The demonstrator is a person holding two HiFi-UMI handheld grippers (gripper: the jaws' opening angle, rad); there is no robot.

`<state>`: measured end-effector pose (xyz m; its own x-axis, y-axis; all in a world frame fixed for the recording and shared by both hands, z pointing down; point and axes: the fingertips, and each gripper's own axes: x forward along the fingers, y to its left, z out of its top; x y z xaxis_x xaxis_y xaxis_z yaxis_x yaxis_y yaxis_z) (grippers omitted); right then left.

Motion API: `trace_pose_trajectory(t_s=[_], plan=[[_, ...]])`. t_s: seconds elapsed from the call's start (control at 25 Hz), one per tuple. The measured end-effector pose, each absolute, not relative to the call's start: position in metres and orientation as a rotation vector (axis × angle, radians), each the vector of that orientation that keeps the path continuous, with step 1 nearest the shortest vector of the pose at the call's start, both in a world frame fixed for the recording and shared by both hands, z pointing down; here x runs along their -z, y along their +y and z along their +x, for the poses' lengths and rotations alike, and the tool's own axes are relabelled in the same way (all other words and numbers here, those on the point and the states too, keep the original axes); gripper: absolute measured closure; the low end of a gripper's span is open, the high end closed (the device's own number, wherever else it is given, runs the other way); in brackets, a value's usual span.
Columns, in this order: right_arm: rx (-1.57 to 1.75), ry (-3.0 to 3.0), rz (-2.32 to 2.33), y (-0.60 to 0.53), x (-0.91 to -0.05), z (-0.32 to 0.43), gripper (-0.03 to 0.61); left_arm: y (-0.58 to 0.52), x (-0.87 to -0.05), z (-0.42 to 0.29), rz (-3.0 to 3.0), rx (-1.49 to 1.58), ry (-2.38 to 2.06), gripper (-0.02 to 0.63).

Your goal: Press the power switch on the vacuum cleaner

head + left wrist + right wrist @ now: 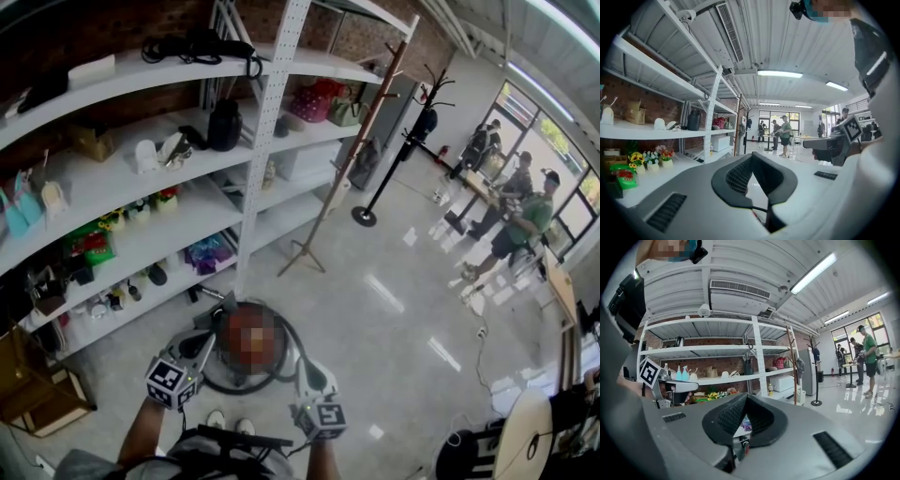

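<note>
Head view, left claw and right claw both pressed together, empty, hovering over vacuum cleaner on floor.

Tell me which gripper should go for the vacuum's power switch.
Left, probably. In the head view the left gripper sits right beside the vacuum cleaner body; the right gripper hangs lower, out by its hose loop. The switch itself isn't visible.
</note>
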<state>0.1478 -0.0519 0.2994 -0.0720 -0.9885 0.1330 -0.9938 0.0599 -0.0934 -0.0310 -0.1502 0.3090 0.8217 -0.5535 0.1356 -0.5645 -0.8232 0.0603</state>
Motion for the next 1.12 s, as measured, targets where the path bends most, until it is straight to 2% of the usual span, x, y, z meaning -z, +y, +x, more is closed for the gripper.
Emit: trace_pose_trajectory(t_s=[1.12], plan=[[-0.256, -2.317, 2.077, -0.0516, -0.3053, 0.1391, 0.572, -0.1496, -0.3141, -0.0372, 2.905, -0.190, -0.917, 0.604]])
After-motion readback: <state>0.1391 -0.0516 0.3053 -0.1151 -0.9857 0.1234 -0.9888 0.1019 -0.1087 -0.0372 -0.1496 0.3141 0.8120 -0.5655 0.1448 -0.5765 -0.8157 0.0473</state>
